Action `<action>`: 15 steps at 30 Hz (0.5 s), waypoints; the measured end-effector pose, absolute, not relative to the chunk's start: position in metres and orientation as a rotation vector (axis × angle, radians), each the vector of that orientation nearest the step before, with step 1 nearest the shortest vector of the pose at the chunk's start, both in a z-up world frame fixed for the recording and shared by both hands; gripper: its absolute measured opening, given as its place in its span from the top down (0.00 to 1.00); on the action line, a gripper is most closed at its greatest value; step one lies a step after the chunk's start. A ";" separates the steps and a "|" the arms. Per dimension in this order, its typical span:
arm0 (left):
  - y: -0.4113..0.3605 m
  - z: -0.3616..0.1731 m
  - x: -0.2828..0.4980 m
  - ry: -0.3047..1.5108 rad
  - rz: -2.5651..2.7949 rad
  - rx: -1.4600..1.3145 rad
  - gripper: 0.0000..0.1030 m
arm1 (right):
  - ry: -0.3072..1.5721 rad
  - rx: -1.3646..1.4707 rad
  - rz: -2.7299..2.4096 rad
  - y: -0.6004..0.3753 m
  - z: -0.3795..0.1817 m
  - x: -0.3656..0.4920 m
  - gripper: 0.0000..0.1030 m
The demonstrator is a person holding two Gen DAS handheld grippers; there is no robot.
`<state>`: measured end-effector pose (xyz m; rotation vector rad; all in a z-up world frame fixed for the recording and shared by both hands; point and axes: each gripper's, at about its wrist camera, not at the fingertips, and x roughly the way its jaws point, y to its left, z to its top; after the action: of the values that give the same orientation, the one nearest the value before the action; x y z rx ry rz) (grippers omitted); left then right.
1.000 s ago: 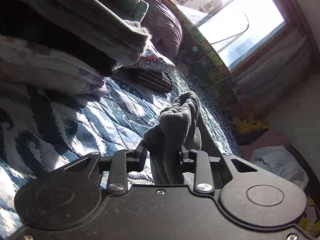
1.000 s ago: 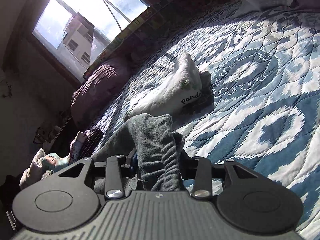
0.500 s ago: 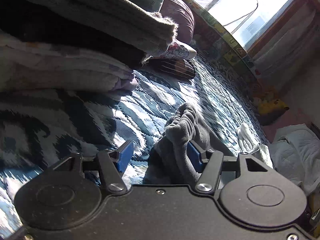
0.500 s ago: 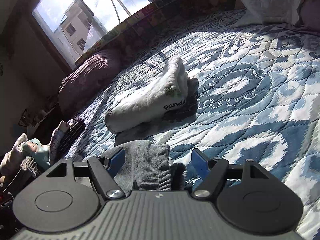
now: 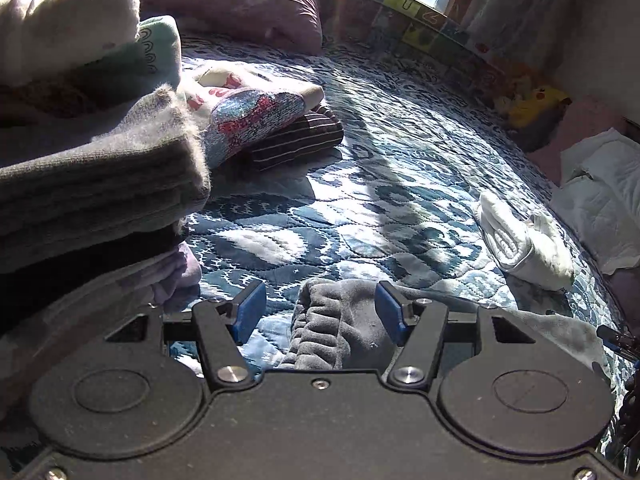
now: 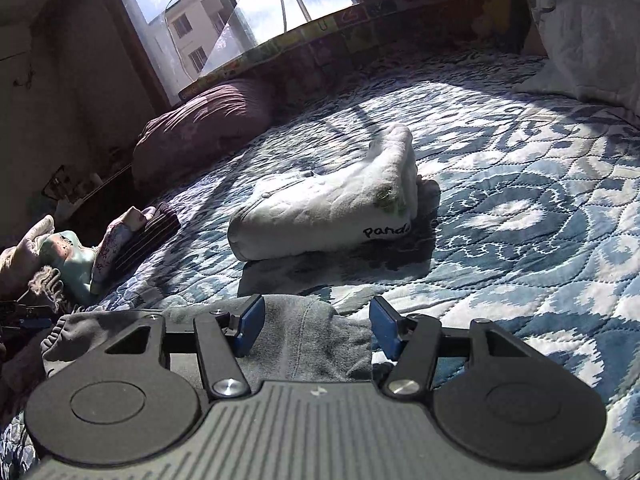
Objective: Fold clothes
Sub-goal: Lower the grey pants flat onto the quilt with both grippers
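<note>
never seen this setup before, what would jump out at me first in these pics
The blue and white patterned quilt fills both views, sunlit from the window behind the bed. A white folded garment lettered "panda" sits alone mid-bed. Nearest, a grey garment lies flat between the open left gripper and the open right gripper, with a stack of folded clothes towering at the left of the left wrist view.
</note>
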<state>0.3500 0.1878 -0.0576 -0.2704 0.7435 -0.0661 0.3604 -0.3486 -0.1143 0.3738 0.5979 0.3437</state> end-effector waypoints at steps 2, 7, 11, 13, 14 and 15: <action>0.178 -0.061 0.364 0.781 -0.087 -0.199 0.44 | 0.604 0.356 0.346 -0.347 -0.115 0.362 0.51; 0.164 -0.071 0.390 0.874 -0.097 -0.090 0.66 | 0.603 0.334 0.347 -0.344 -0.117 0.363 0.61; 0.158 -0.065 0.386 0.842 -0.132 -0.021 0.74 | 0.560 0.300 0.349 -0.343 -0.109 0.354 0.66; 0.157 -0.056 0.376 0.786 -0.161 -0.003 0.75 | 0.536 0.281 0.350 -0.342 -0.105 0.349 0.67; 0.156 -0.051 0.371 0.757 -0.176 0.006 0.75 | 0.520 0.271 0.353 -0.341 -0.102 0.346 0.67; 0.156 -0.047 0.366 0.729 -0.190 0.015 0.75 | 0.501 0.261 0.358 -0.340 -0.099 0.343 0.67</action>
<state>0.3660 0.1555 -0.0469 0.0145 0.7286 -0.1902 0.3426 -0.3405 -0.0989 0.2605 0.5007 0.3583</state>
